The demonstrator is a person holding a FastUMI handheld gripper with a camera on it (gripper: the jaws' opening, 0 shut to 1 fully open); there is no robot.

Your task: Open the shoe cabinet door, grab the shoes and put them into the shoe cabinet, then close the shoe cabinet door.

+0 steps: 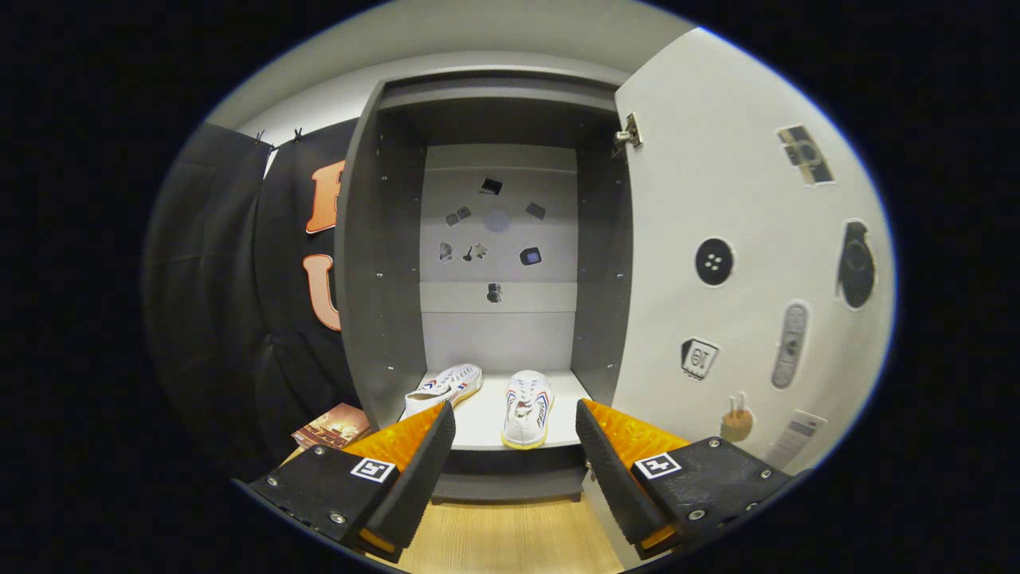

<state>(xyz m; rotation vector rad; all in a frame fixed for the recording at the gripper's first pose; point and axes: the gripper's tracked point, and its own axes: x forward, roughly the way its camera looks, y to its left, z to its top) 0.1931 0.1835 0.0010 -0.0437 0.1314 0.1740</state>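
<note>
A: Quick pass. Gripper (515, 430) state?

B: Jaws spread wide, nothing between them, nothing gripped. Both fingers hang in free air in front of the shoe cabinet (374, 263), tips just short of its bottom shelf edge.

A: Shoes?

B: Two white shoes, both inside the cabinet on the bottom shelf (482, 418). Right shoe (527, 406) sits near the front lip, sole end toward the camera, yellowish sole rim, red and blue stripes on the sides. It lies beyond the fingertips, in line with the gap between them, a bit closer to the right finger's side than the left.

A: Other one?

B: Left shoe (443, 387) is angled, toe pointing toward the back right, heel end partly hidden behind the left finger (422, 454). Just beyond that fingertip. Cannot tell if it touches the cabinet's left wall.

A: Shoes touching each other?

B: No, apart, bare shelf between them.

A: Door?

B: Shoe cabinet door (717, 199) is open, swung out to the right, hinge (629, 131) visible at the top corner. Inner face carries several stickers. The right finger (610, 470) overlaps the door's lower edge in view; contact cannot be told.

A: Anything else?

B: Back panel of the cabinet has small stickers too. A book (333, 426) lies on the wooden floor (502, 542) left of the cabinet, beside the left finger. Black cloth wall behind it.
</note>
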